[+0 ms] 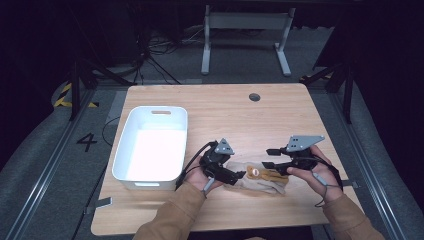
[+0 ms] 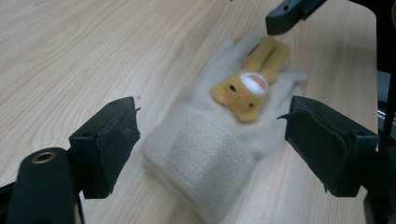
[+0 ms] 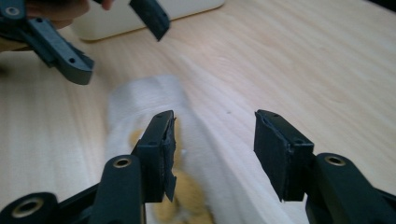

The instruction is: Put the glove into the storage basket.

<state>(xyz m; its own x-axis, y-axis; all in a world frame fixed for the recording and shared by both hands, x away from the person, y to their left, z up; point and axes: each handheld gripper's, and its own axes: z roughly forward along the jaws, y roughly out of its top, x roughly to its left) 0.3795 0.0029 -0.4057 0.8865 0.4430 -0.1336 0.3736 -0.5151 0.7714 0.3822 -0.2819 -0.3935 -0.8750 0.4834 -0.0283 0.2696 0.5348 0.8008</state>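
A cream knitted glove (image 1: 261, 183) with a tan bear figure (image 2: 243, 91) on its back lies flat on the wooden table (image 1: 235, 120), near the front edge. My left gripper (image 1: 239, 176) is at the glove's cuff end. It is open, with its jaws standing wide on either side of the cuff (image 2: 205, 154) and not touching it. My right gripper (image 1: 270, 157) hovers over the finger end, also open. Between its jaws I see the glove (image 3: 140, 100) lying below, with the pads clear of it. One right jaw tip (image 2: 289, 14) shows beyond the glove's fingers.
A white plastic bin (image 1: 131, 125) with a handle slot stands on the left half of the table; its wall (image 3: 140, 18) shows behind the left gripper (image 3: 114, 42). A round cable hole (image 1: 254, 97) sits at the table's far side. Table legs and cables lie on the floor behind.
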